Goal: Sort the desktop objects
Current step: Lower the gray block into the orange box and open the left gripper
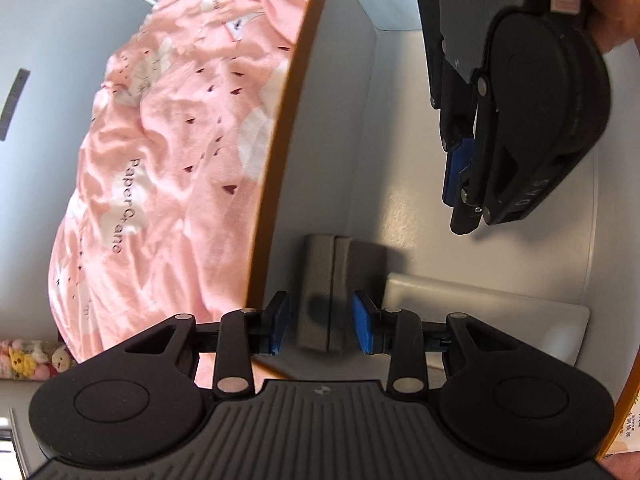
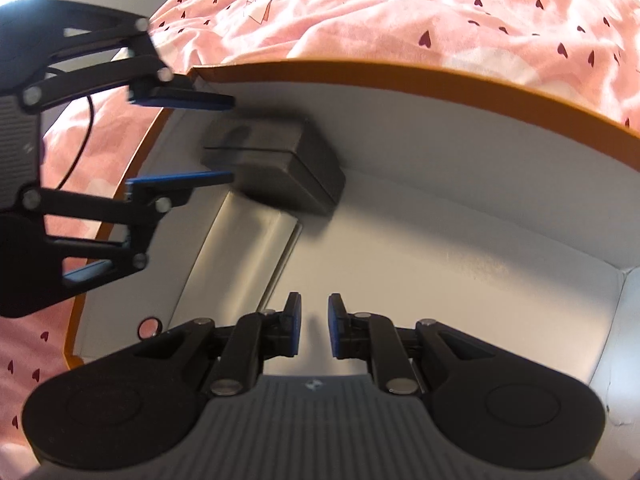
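A dark grey hinged case (image 1: pixel 324 292) lies inside a white box with an orange rim (image 1: pixel 288 120), against its wall. My left gripper (image 1: pixel 320 326) is open, its blue pads either side of the case's near end, apart from it. In the right wrist view the case (image 2: pixel 280 164) sits in the box's far left corner, and the left gripper (image 2: pixel 232 140) hovers open just short of it. A flat silver slab (image 2: pixel 240 248) lies on the box floor beside the case. My right gripper (image 2: pixel 314 328) is open with a narrow gap and empty, above the box floor.
The box (image 2: pixel 440 80) rests on a bed with a pink heart-print cover (image 2: pixel 400 8). A black cable (image 2: pixel 80 148) runs over the cover by the left gripper. Small plush toys (image 1: pixel 32 360) sit at the far left of the left wrist view.
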The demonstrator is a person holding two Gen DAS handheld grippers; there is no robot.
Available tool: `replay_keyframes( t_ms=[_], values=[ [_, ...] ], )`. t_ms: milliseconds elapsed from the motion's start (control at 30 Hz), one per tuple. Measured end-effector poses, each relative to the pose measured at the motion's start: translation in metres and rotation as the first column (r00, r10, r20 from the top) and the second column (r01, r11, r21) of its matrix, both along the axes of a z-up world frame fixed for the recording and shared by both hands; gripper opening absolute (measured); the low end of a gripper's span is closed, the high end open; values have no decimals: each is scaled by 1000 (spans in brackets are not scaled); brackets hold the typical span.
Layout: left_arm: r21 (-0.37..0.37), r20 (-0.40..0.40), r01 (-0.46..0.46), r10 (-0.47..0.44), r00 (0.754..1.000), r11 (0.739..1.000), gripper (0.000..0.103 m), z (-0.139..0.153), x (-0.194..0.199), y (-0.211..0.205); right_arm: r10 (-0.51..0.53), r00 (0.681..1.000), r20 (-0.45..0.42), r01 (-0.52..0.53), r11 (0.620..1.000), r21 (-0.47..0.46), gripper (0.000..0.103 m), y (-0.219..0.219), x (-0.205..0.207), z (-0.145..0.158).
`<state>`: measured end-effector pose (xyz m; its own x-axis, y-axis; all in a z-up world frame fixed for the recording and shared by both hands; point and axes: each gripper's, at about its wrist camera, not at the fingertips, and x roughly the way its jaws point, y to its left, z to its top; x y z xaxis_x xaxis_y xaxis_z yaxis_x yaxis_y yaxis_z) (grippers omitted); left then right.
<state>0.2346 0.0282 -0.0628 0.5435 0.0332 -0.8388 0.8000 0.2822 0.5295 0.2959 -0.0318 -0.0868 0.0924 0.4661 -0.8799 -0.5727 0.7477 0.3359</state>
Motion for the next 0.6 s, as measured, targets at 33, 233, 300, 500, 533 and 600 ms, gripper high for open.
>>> replay_keyframes(
  t_ms=[33,233,300,500,533,600],
  values=[
    [-9,7,-15,15,1000,1000,41,3,0,2,0,1000,7,0,1000,5,17,-6,-4,1],
    [-227,3,-152,156,988,962,41,40,-9,27,-33,998,55,30,998,57,18,-3,24,9],
    [-309,-1,-234,246,969,922,41,52,-13,39,-42,995,90,37,998,48,41,1,30,10],
    [-463,-108,-450,455,884,764,42,64,-26,71,-30,996,87,24,998,65,48,7,29,11],
    [-469,-122,-481,485,866,741,41,63,-27,75,-45,995,87,39,997,66,48,9,30,11],
    [-490,-137,-518,524,840,702,41,59,-32,81,-89,993,77,84,995,58,48,15,18,10]
  ],
)
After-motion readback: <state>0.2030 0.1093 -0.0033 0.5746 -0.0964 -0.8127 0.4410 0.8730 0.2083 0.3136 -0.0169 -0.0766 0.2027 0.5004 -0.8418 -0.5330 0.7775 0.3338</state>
